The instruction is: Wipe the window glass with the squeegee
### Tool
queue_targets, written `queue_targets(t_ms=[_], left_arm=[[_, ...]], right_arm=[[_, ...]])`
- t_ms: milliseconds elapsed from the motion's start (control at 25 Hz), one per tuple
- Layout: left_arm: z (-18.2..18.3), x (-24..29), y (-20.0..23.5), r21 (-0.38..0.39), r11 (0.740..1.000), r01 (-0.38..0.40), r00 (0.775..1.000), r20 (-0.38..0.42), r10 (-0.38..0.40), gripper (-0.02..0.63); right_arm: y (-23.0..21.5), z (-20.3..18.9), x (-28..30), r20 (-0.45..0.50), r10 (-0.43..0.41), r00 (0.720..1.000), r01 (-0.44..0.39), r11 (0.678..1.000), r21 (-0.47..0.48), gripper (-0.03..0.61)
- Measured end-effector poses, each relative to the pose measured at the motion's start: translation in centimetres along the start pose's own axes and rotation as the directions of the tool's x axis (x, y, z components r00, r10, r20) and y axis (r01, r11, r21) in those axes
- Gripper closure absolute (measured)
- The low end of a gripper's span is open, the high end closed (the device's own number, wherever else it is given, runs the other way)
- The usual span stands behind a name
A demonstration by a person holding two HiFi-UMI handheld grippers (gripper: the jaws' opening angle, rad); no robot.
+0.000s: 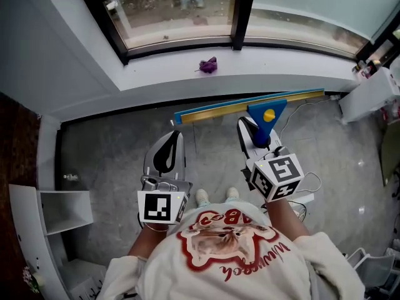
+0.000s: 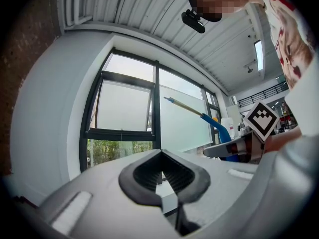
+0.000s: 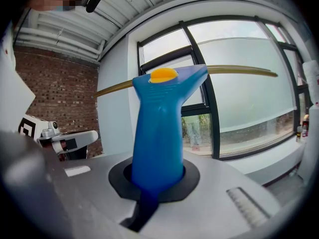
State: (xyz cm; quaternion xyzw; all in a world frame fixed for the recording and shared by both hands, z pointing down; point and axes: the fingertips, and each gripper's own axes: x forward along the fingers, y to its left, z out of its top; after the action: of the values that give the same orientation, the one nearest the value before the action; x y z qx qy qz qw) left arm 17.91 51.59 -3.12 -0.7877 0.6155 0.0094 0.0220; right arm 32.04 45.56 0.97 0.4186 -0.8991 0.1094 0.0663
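The squeegee point(image 1: 265, 119) has a blue handle with a yellow button and a long yellow-and-blue blade lying across, just below the white window sill point(image 1: 262, 60). My right gripper point(image 1: 255, 137) is shut on the handle; in the right gripper view the squeegee point(image 3: 160, 128) stands upright out of the right gripper point(image 3: 157, 179), before the window glass point(image 3: 249, 83). My left gripper point(image 1: 172, 144) hangs beside it to the left, shut with nothing in it. In the left gripper view the left gripper point(image 2: 160, 157) points at the window glass point(image 2: 124, 106), and the squeegee point(image 2: 220, 126) shows at the right.
A purple cloth point(image 1: 208, 65) lies on the sill. Black window frames point(image 1: 242, 11) split the panes. A white shelf unit point(image 1: 62, 212) stands at the left on the grey floor. A white object point(image 1: 370, 95) and cables lie at the right. A brick wall point(image 3: 55, 103) is to the left.
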Motion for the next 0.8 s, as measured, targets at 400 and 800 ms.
queue_targets(t_ms=[400, 800], left_arm=[[-2.0, -0.3, 3.8, -0.041, 0.999, 0.021, 0.999, -0.024, -0.022, 0.614], [-3.2, 7.3, 7.2, -0.046, 0.999, 0.015, 0.999, -0.029, -0.016, 0.614]], right_arm=[[3.4, -1.3, 2.0, -0.038, -0.004, 0.999, 0.002, 0.998, -0.056, 0.551], [-0.2, -0.1, 9.8, -0.029, 0.025, 0.999, -0.026, 0.999, -0.024, 0.551]])
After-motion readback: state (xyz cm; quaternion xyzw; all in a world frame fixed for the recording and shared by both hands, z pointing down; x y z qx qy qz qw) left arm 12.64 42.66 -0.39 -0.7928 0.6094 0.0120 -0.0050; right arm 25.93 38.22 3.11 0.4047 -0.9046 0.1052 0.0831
